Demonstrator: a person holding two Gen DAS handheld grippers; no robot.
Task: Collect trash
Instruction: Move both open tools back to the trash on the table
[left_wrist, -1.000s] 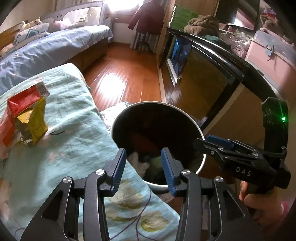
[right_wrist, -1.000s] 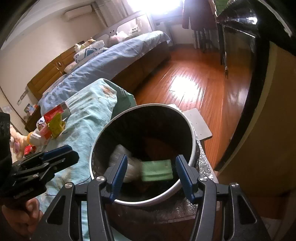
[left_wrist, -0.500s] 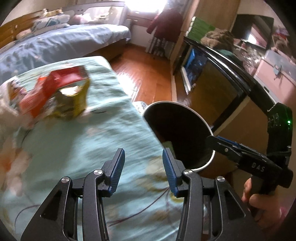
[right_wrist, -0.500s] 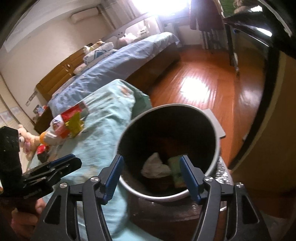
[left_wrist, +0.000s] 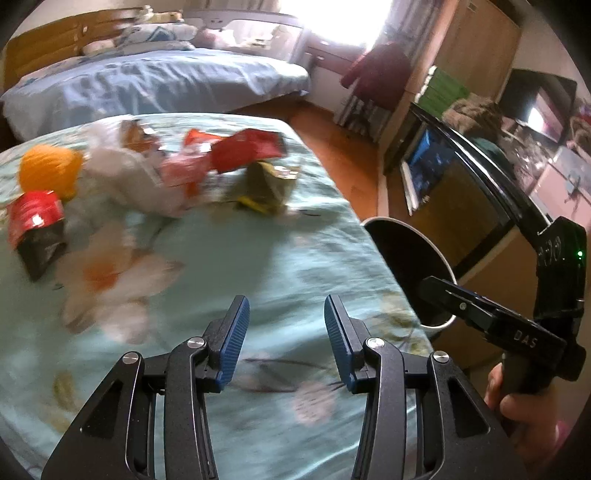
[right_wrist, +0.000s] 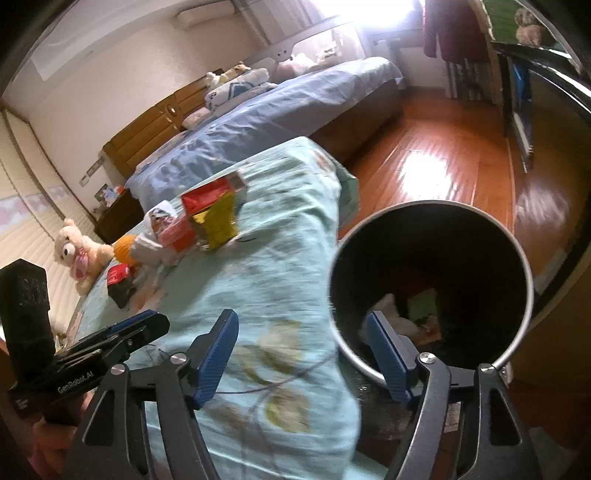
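Observation:
A heap of wrappers lies on the teal floral bedspread: a red packet, a yellow-green packet, a red-and-black pouch and white crumpled plastic. My left gripper hovers over the bedspread short of the heap, open and empty. The round black trash bin stands beside the bed with crumpled paper and a green packet inside. My right gripper straddles the bin's near rim, jaws opening, nothing between them. The same heap lies further up the bed in the right wrist view.
An orange ball sits by the heap and a teddy bear at the bed's far side. A second bed with blue bedding lies beyond. A dark cabinet lines the right side, across the wooden floor.
Both grippers swung away from the bin toward the bed. The left now faces the wrapper heap. The right gripper's jaws spread wider, and the green packet and white paper lie in the bin.

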